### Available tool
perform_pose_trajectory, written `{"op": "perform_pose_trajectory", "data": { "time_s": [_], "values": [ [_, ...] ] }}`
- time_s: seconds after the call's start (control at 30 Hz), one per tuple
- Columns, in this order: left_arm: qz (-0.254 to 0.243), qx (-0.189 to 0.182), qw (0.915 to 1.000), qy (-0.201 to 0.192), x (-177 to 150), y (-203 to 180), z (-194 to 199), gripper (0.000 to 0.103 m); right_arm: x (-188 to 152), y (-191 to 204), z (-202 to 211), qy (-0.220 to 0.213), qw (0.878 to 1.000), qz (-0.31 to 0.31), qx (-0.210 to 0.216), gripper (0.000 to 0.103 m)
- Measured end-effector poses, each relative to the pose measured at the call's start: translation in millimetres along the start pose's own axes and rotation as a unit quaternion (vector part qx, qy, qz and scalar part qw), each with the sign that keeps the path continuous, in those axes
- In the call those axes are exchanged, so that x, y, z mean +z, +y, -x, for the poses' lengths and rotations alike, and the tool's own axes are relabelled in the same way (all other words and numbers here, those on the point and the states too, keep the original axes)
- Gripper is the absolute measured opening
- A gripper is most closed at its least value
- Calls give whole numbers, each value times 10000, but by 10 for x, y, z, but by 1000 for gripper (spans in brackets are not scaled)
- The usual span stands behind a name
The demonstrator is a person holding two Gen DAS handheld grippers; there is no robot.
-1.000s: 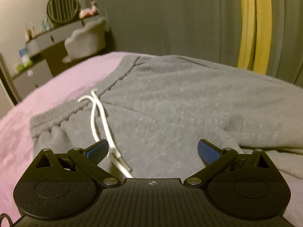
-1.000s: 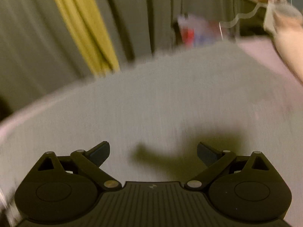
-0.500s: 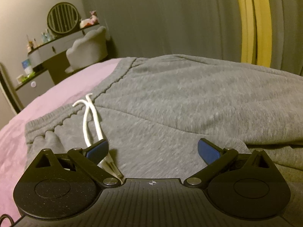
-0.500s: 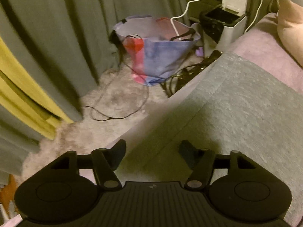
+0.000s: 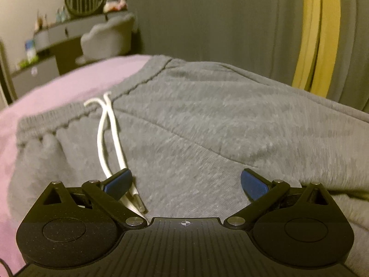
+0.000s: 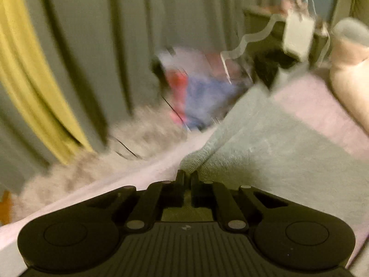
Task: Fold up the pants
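Grey fleece pants [image 5: 207, 120] lie spread across a pink bedspread [image 5: 60, 92], waistband toward the left gripper [image 5: 185, 182], whose blue-padded jaws stand wide apart above the cloth with nothing between them. The white drawstring [image 5: 108, 138] trails down to just beside its left finger. At the far end of the garment, the right gripper [image 6: 186, 177] has its jaws drawn fully together at the edge of a pant leg near the side of the bed; a ridge of ribbed knit rises right at the fingertips, and the fabric appears to be pinched, though motion blur leaves the bite uncertain.

The risk is a shallow hold: thick, soft fleece gathered at one edge could slip free on lifting, or only the top layer could rise, skewing the fold. The loose cord, smooth and tipped with hard ends, could snag in the left jaws. The cloth is heavy, nubbly and limp; the bedspread plush; pleated grey and yellow curtains [image 6: 34, 73] hang behind.
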State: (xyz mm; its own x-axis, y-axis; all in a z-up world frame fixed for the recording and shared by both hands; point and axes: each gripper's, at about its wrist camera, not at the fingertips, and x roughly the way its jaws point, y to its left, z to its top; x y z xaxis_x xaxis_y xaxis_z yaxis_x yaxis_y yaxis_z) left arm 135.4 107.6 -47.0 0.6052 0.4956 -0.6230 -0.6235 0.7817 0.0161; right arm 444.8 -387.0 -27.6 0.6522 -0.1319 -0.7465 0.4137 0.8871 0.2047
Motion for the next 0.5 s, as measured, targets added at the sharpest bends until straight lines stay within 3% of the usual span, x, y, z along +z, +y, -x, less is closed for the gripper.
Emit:
{"op": "perform_pose_trajectory", "data": {
  "time_s": [0.07,0.13,0.23,0.3,0.4,0.5],
  "values": [
    [107,-36,9999,5,-1,27,5,103,-216,-363,379,-189,9979,-462,404,4],
    [110,-26,9999,2,-4,20,22,103,-541,-675,701,-300,9950,-799,528,4],
    [168,-57,9998,29,-6,35,36,103,-1101,-944,905,-151,9939,-1055,297,3],
    [196,-82,9997,70,-10,53,47,103,-1372,-1136,898,10,9872,-1592,58,3],
    [267,-138,9994,163,-17,81,70,103,-1338,-1267,919,-13,9786,-2054,154,4],
    [268,-172,9993,198,-13,93,83,103,-1148,-1213,1115,-706,9808,-1819,41,17]
  ]
}}
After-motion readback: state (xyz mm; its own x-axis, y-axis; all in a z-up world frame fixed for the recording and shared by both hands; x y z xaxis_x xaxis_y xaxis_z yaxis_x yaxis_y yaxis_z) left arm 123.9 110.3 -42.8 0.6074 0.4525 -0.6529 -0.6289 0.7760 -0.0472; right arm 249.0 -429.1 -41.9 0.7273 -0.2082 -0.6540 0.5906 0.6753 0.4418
